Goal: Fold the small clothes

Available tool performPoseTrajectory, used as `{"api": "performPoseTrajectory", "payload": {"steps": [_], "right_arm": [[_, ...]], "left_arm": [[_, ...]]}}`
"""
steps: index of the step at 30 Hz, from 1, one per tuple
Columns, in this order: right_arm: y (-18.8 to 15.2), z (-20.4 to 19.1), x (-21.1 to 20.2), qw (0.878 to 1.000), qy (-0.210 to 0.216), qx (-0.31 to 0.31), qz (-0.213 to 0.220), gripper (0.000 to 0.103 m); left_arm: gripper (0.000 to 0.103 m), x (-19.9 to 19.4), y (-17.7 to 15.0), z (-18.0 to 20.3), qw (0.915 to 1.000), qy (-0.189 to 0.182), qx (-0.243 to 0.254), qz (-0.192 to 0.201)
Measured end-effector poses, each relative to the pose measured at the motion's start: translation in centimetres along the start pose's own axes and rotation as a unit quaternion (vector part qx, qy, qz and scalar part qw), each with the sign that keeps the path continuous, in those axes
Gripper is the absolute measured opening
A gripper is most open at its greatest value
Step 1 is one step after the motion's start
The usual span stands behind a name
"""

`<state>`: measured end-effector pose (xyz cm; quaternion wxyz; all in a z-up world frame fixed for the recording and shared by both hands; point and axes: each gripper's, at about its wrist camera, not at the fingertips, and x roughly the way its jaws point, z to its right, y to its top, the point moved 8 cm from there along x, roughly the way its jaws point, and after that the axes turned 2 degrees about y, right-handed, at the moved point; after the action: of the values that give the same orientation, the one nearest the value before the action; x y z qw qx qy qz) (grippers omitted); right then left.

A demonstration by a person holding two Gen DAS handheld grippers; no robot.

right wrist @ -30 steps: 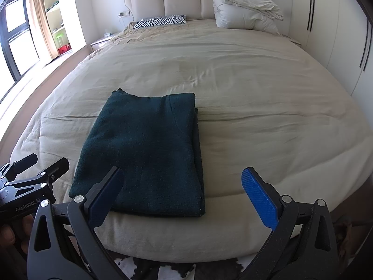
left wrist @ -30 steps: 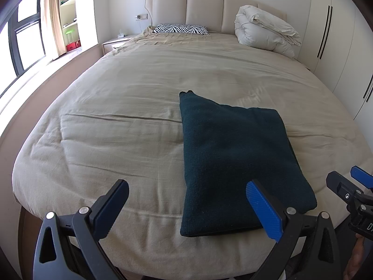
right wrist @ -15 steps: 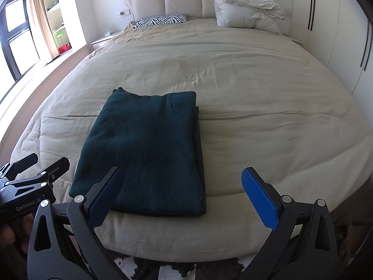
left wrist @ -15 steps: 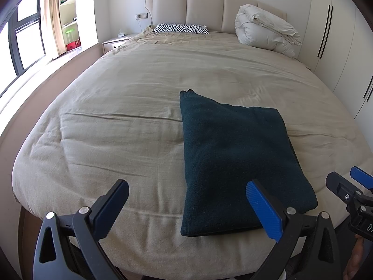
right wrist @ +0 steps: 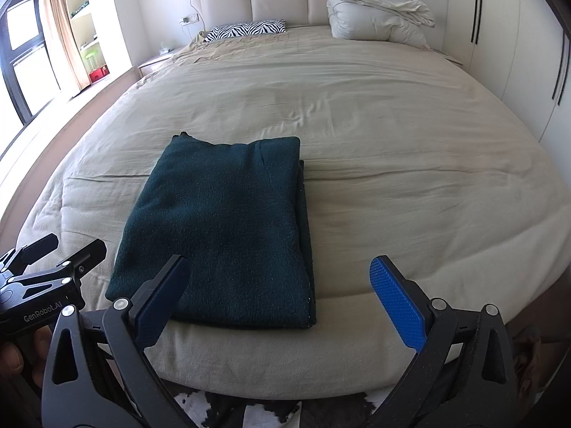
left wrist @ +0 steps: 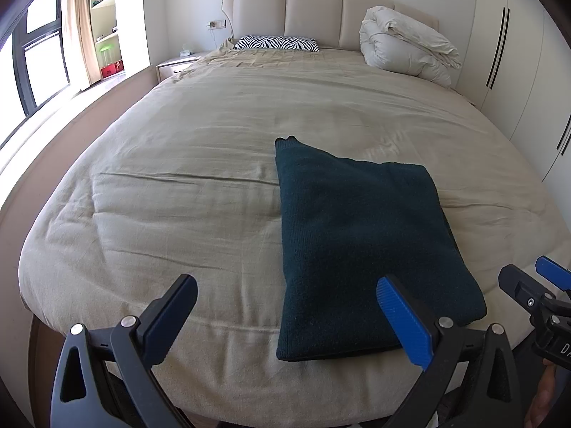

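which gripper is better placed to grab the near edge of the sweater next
Probably right. The right gripper hangs open with the sweater's near edge between its fingers. The left gripper, also open, sits left of it, mostly over the bed.

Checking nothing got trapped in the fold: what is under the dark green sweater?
The folded dark green sweater lies flat on the beige bedcover, near the foot edge. Its lower layers show along its right side; anything beneath or inside the fold is covered.
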<state>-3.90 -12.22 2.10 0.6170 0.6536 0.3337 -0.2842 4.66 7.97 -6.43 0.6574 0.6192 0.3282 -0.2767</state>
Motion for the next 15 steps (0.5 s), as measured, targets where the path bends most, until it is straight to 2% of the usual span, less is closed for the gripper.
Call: {"api": "performPoseTrajectory", "payload": {"steps": [15], "right_arm": [[-0.35,0.05,0.11,1.000,0.002,0.001,-0.002,0.103]], "left_arm": [[0.103,0.02,-0.15,-0.08,1.0000,0.000,0.001,-0.001]]}}
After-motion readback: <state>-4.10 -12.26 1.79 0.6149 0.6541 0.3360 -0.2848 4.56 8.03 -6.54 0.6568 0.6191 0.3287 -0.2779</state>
